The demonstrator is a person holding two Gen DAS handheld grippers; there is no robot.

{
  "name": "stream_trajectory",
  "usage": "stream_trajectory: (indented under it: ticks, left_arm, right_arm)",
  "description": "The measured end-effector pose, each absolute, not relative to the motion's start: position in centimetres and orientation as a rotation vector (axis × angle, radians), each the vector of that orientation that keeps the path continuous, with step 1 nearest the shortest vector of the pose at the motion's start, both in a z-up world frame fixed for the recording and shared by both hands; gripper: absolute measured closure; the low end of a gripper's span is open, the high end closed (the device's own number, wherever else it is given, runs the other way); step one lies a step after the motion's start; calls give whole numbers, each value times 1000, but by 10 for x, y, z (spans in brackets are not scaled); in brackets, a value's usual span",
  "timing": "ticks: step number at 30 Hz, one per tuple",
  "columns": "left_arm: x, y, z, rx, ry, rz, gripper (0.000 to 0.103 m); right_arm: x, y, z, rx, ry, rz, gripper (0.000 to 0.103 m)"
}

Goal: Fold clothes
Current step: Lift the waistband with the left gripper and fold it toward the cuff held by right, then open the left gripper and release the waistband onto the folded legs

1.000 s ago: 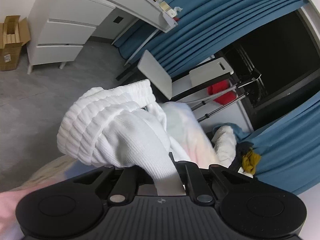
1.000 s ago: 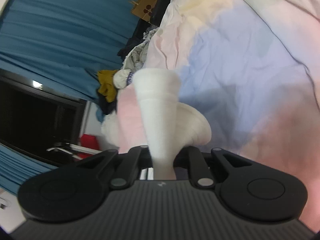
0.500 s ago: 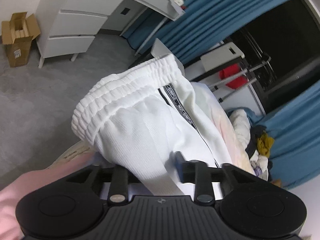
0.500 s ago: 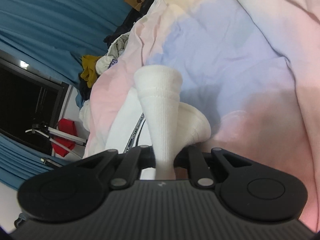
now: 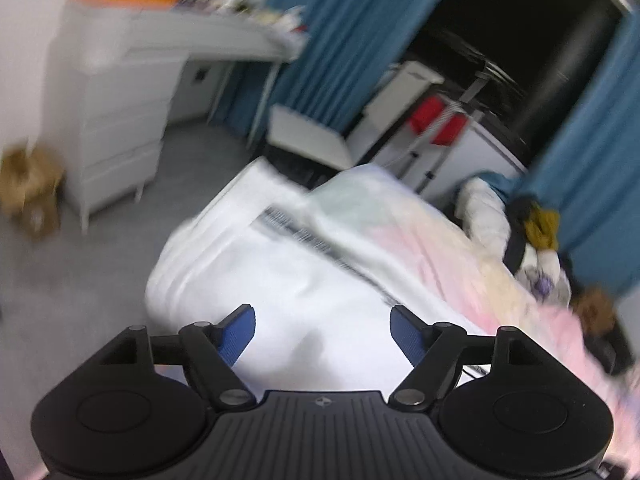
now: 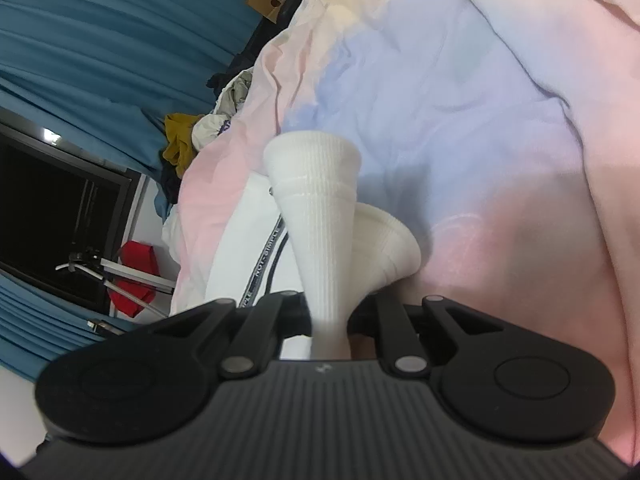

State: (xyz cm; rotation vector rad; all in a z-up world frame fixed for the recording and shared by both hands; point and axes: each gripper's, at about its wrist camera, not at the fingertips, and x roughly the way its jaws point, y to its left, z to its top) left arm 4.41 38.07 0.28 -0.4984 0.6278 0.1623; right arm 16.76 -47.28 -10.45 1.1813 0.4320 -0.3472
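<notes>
White track pants (image 5: pixel 288 280) with a dark printed side stripe lie spread on the pastel bedsheet (image 5: pixel 460 264); the left wrist view is motion-blurred. My left gripper (image 5: pixel 322 334) hangs open just above them, blue pads apart with nothing between. In the right wrist view my right gripper (image 6: pixel 330 320) is shut on a ribbed white cuff of the pants (image 6: pixel 316 200), which stands up from the jaws. A second cuff (image 6: pixel 384 240) flares beside it, and the striped pant leg (image 6: pixel 248 248) trails away to the left.
The pastel bedsheet (image 6: pixel 460 100) fills the right. A heap of clothes (image 5: pixel 536 236) lies at the bed's far end by blue curtains (image 5: pixel 344 32). A white drawer unit (image 5: pixel 120 120), cardboard box (image 5: pixel 28 188) and grey floor lie left; a drying rack with red items (image 5: pixel 436 124) stands behind.
My left gripper has let go of the waistband and opened; the pants have dropped flat onto the bed. The right gripper still holds the cuff and has barely moved.
</notes>
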Motion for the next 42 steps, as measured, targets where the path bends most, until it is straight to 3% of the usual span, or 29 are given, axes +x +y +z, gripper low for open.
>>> stream_trajectory:
  ticks: [9,22,34,42]
  left_arm:
    - [69,282,21,-330,599,44,24]
    - [147,106,-64,-95,659,-76,24]
    - [153,88,-120,31,690,-51,23]
    - [163,95,-124,41,724,-75,20]
  right_arm:
    - [165,-472,-99,1168,426,-349,91]
    - [164,-471,-93,1122,426,-347,91]
    - [171,-460,-82,996,454,-384,91]
    - [175,-452,-66,894,434,-393,91]
